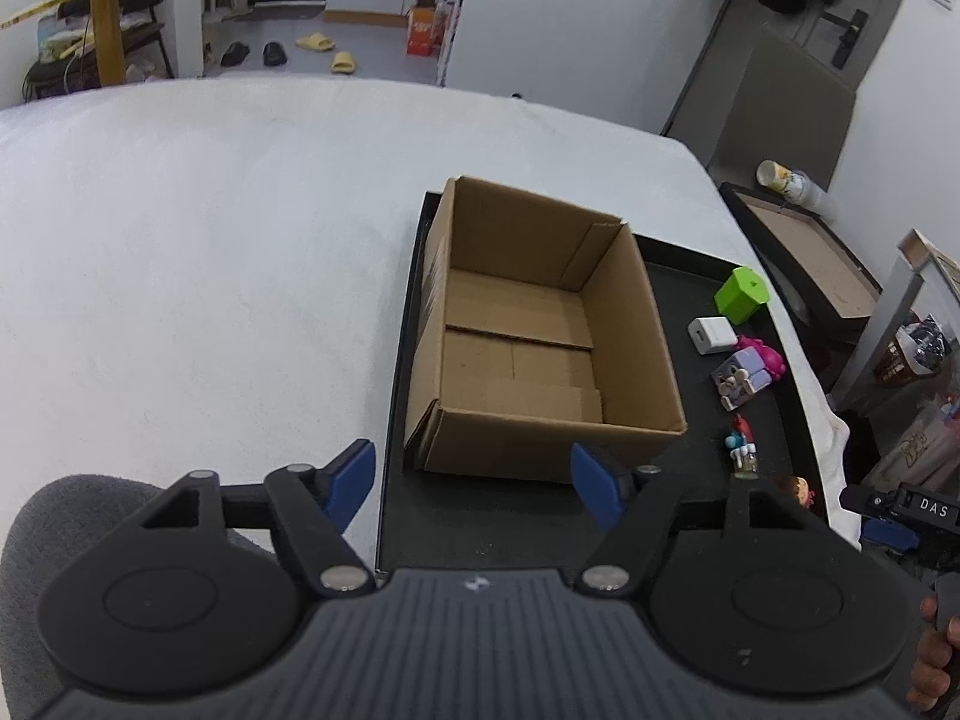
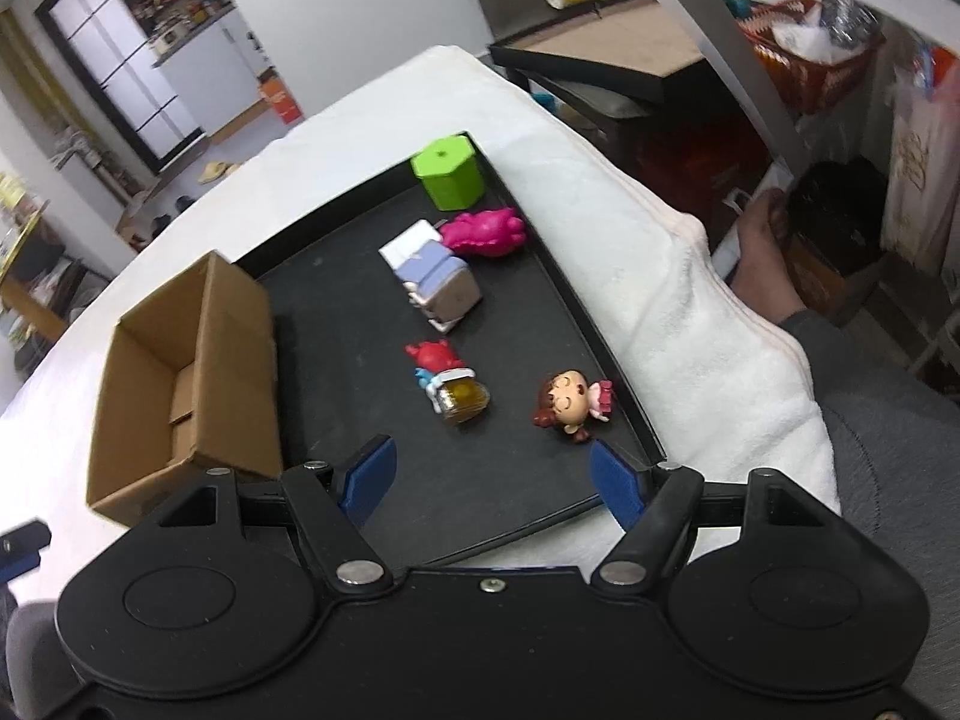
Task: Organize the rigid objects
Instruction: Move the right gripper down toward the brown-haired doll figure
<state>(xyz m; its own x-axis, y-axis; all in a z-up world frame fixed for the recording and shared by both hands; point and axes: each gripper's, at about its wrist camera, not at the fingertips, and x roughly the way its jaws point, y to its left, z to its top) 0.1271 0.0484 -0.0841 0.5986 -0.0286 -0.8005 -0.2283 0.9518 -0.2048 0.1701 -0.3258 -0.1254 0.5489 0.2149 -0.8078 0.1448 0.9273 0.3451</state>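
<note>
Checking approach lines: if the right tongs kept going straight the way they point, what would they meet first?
Probably the small red-topped figure with the amber jar, lying on the black tray ahead of the open right tongs; the brown-haired doll sits slightly right. Depth is uncertain.

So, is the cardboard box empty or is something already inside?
Empty. The cardboard box shows only its bare bottom flaps; the toys lie outside it on the black tray.

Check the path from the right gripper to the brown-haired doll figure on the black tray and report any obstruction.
Nothing visible blocks it. The right gripper is open and empty above the black tray, and the brown-haired doll figure lies just ahead of its right finger. The red-capped figure on a jar sits to the doll's left, apart.
</note>
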